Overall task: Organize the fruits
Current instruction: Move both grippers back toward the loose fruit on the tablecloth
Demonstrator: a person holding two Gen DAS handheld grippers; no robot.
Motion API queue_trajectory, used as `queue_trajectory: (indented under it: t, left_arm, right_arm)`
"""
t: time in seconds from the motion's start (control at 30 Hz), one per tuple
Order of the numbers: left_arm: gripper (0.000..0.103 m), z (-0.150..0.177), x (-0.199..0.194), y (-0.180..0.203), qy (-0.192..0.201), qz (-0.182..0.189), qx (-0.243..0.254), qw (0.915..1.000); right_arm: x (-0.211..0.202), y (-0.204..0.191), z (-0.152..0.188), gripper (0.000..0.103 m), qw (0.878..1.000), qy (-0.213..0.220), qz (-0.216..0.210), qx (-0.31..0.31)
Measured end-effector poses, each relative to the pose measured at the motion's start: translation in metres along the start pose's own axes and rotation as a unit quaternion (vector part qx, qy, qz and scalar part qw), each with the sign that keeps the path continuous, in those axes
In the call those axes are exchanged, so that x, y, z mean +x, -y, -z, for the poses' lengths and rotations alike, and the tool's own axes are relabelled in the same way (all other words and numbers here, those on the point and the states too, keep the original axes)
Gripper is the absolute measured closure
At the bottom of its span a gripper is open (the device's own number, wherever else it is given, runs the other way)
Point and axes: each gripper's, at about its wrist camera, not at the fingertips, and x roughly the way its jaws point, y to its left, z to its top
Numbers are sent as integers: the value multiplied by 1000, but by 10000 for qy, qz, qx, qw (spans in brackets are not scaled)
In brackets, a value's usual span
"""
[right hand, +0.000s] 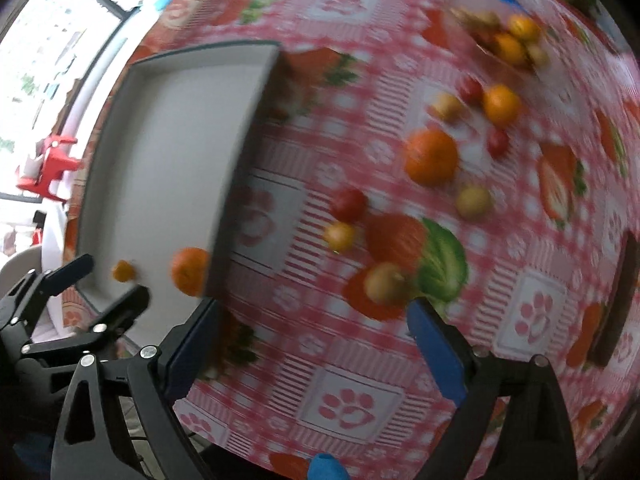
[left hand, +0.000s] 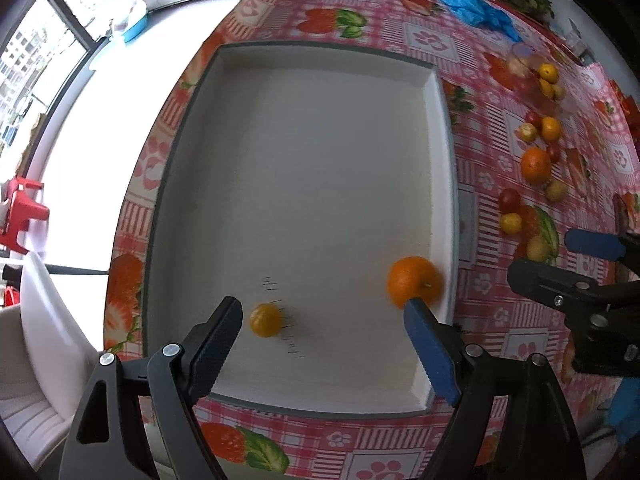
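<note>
A white tray lies on the pink fruit-print tablecloth. A small yellow-orange fruit and a larger orange lie in its near end. My left gripper is open and empty above that end, the small fruit between its fingers. Loose fruits lie right of the tray: an orange, red tomatoes and small yellow fruits. My right gripper is open and empty above the cloth, just short of a yellow fruit. The right wrist view is blurred.
A blue glove lies at the table's far end. A clear container with more fruits sits at the far right. The table's left edge runs close beside the tray. A red stool stands on the floor to the left.
</note>
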Motion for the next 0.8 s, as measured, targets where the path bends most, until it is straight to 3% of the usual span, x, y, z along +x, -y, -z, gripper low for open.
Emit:
queue_trajectory:
  t: [0.33,0.8]
  left_arm:
    - [19,10,-6,38,-50,170,322,9993]
    - [19,27,-4,76,-126,423,558,9975]
  right_arm:
    - [5,54,29,8,9981,-32,505,351]
    - [24,125,56,8,9932,-640,567,794]
